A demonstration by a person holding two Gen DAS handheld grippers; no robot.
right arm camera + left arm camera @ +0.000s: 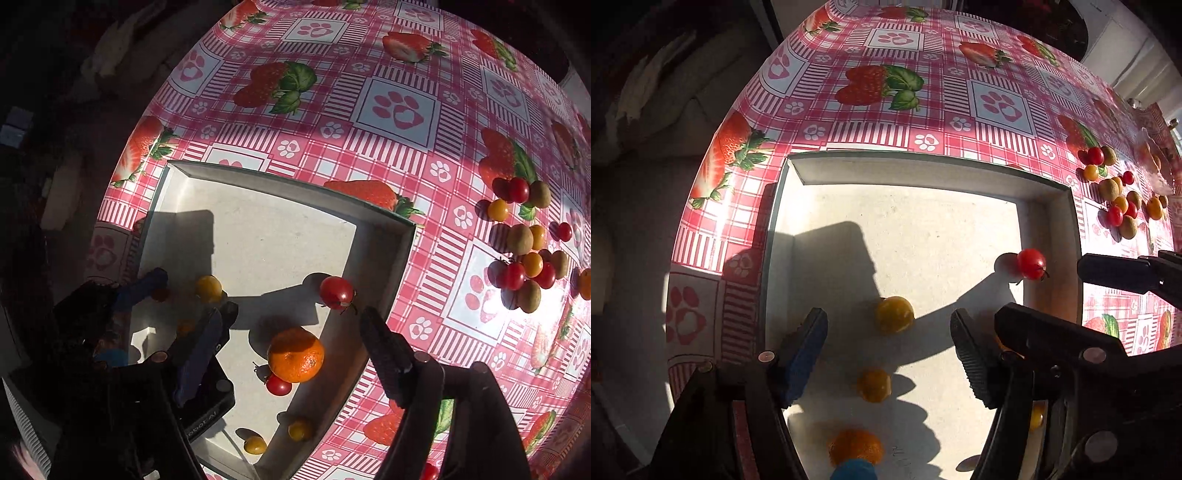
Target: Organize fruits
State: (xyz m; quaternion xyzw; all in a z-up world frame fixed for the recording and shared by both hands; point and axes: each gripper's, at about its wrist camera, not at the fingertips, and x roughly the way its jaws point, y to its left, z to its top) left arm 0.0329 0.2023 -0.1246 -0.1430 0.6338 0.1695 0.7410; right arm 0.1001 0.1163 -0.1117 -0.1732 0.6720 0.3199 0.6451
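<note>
Left gripper [888,345]: black frame, silver round screws, one blue ridged pad, one black. Right gripper [295,343] matches.

The tablecloth [399,155] is pink and white checks with red strawberries, green leaves and pink paw prints. The tray [1060,229] is white inside. In it lie a red tomato [1031,263], yellow tomatoes [894,314] and an orange mandarin [296,354]. The fruit pile [528,247] on the cloth is red, yellow and brownish green.

Strawberry-print tablecloth [399,110]; perhaps crumpled cloth [653,85] beyond.
</note>
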